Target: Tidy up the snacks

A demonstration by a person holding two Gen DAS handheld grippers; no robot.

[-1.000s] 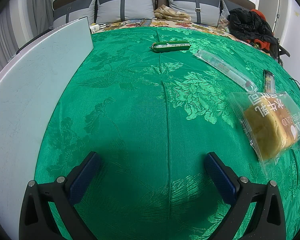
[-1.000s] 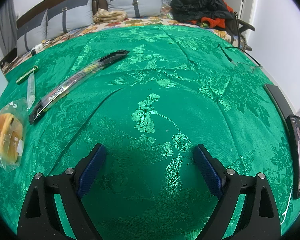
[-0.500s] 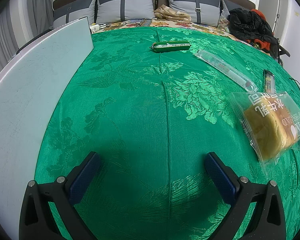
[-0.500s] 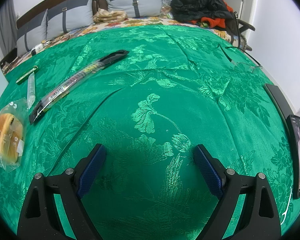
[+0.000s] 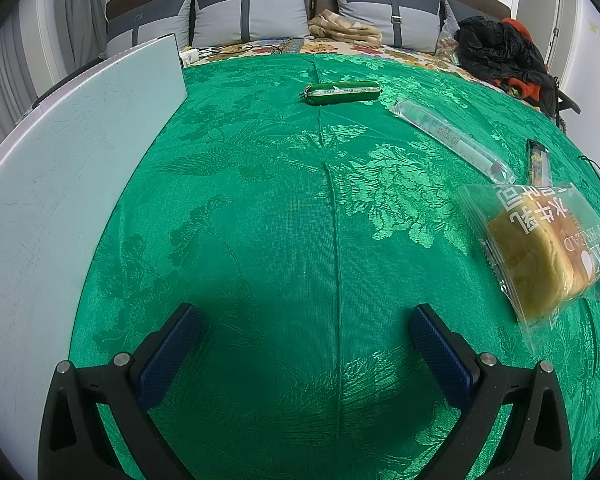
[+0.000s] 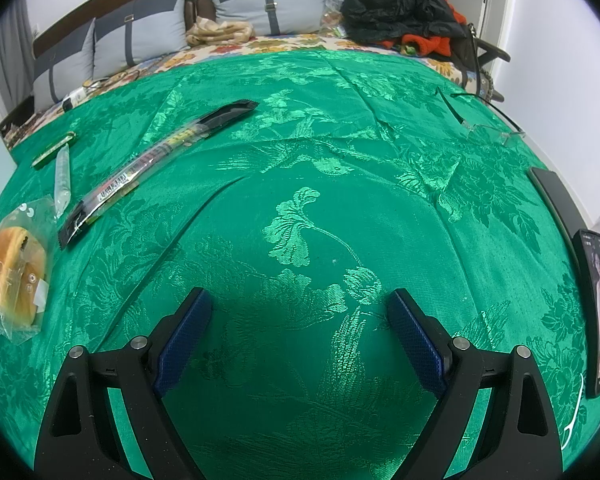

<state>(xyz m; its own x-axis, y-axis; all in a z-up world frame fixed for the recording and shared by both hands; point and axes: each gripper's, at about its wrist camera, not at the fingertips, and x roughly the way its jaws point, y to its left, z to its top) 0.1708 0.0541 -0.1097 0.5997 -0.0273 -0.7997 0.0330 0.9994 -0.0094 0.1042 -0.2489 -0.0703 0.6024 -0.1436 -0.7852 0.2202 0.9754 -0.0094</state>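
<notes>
Left claw [image 5: 302,322] and right claw [image 6: 300,306] hover released above the green cloth [image 5: 284,208]; bread [image 5: 540,248] lies between them, nearer the left, its long axis pointing away.

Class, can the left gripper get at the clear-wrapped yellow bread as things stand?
Probably yes: the left gripper is open and empty, and only bare green patterned cloth lies between it and the clear-wrapped yellow bread.

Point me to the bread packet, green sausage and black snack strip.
bread packet [image 5: 536,252], left wrist view, on the loaf inside.
green sausage [image 5: 342,92], left wrist view, mid-length.
black snack strip [image 6: 156,160], right wrist view, mid-length.
</notes>
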